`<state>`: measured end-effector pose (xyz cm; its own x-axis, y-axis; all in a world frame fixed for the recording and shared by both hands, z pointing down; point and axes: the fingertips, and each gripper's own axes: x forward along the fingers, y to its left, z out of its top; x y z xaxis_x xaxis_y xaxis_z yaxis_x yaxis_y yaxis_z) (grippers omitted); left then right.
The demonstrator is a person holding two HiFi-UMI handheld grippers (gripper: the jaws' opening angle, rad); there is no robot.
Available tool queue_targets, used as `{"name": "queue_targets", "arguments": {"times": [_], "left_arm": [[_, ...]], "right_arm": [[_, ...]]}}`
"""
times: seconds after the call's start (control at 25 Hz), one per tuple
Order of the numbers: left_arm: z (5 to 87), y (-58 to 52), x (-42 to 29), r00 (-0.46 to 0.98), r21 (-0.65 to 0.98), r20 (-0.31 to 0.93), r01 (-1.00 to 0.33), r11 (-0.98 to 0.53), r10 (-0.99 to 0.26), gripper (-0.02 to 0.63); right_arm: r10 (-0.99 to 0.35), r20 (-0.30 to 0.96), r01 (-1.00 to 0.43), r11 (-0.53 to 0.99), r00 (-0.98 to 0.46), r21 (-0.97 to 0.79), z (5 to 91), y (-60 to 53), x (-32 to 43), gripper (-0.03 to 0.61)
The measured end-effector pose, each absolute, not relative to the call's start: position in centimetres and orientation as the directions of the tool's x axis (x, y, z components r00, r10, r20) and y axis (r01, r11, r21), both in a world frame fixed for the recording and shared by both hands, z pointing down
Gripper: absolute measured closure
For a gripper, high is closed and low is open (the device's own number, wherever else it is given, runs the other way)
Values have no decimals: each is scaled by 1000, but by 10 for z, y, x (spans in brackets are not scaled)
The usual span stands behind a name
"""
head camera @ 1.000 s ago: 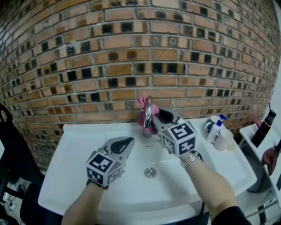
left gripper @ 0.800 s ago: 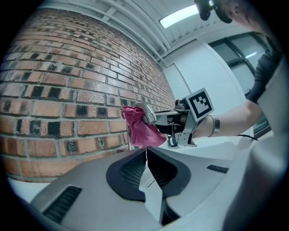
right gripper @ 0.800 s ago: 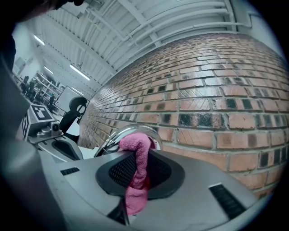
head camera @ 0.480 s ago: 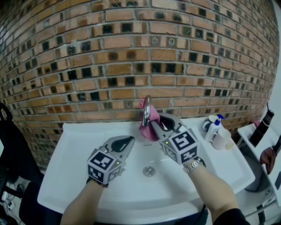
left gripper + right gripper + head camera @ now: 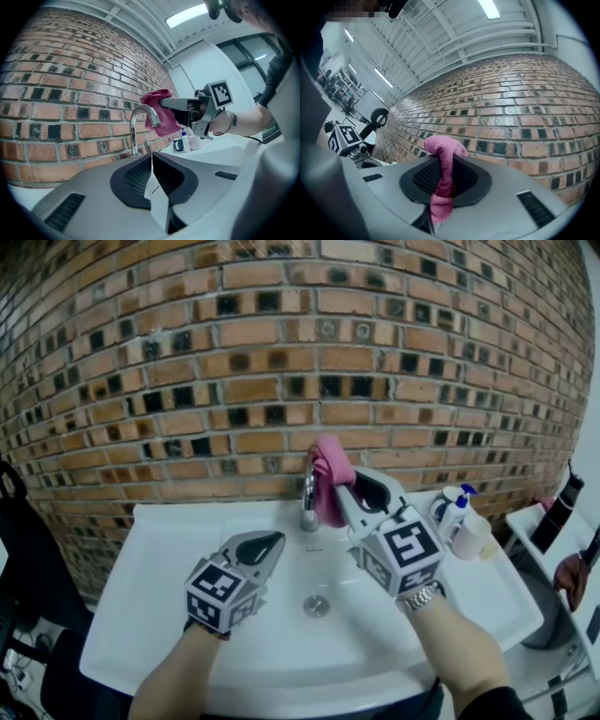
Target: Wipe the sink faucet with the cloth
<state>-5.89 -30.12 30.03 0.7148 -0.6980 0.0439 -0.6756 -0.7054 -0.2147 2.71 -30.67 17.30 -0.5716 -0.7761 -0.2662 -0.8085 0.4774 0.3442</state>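
Head view: what changed?
– The right gripper (image 5: 341,489) has lifted the pink cloth (image 5: 328,476) from low beside the faucet (image 5: 308,505) up to its spout. The left gripper (image 5: 269,546) stays over the sink (image 5: 178,615), jaws together, empty.
– And the gripper views?
– The left one shows the cloth touching the spout's curve. The right one shows its jaws pinching the cloth, with the faucet out of sight.

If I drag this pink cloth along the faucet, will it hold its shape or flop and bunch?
Likely floppy: the cloth bends over and hangs limp between the right gripper's jaws. Probably light, since it drapes in soft folds by the faucet. Its fuzzy surface should grip rather than slip, though it may bunch.
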Motion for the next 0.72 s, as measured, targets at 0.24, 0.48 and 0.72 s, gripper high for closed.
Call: {"name": "queue_targets", "arguments": {"times": [0.24,0.48,0.72], "left_arm": [[300,-302,-59,716,-208,33,-678,-705,-698,597],[301,-304,-61,711,-209,37,-682,-701,-702,597],[304,-304,-61,713,-208,51,-678,-705,-700,597]], "right_arm": [[-780,-257,-808,479,-571,342,168,-316,17,515],[-816,-233,-836,455,-529,305,165,-339,16,515],[-837,-212,-849,438,-505,295,165,-367,20,517]]}}
